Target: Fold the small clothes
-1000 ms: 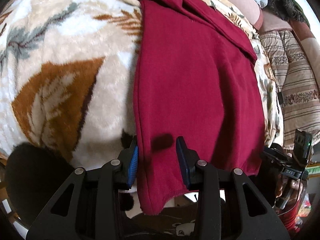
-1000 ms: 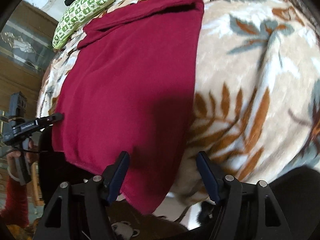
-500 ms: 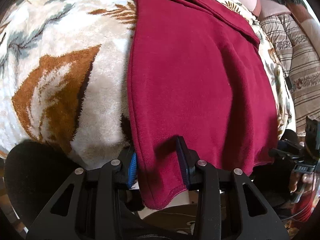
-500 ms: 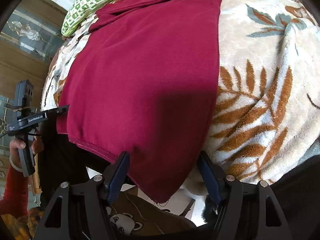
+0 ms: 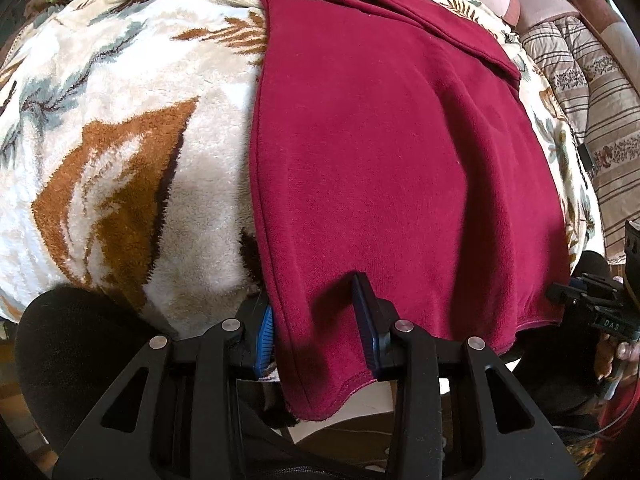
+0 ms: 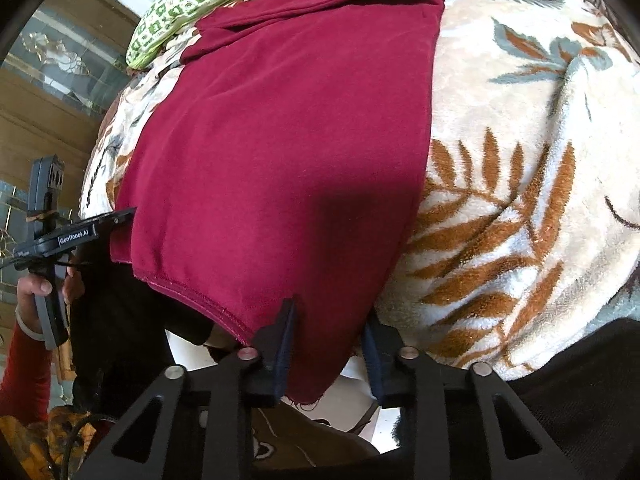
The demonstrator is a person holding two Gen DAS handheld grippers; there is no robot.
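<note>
Red garment (image 5: 384, 168) on blanket (image 5: 120, 152); left claw (image 5: 318, 328), right claw (image 6: 330, 344) parted, straddling hem corners

Dark red garment (image 5: 400, 168) lies flat, hem overhanging, far edge seemingly folded.
</note>
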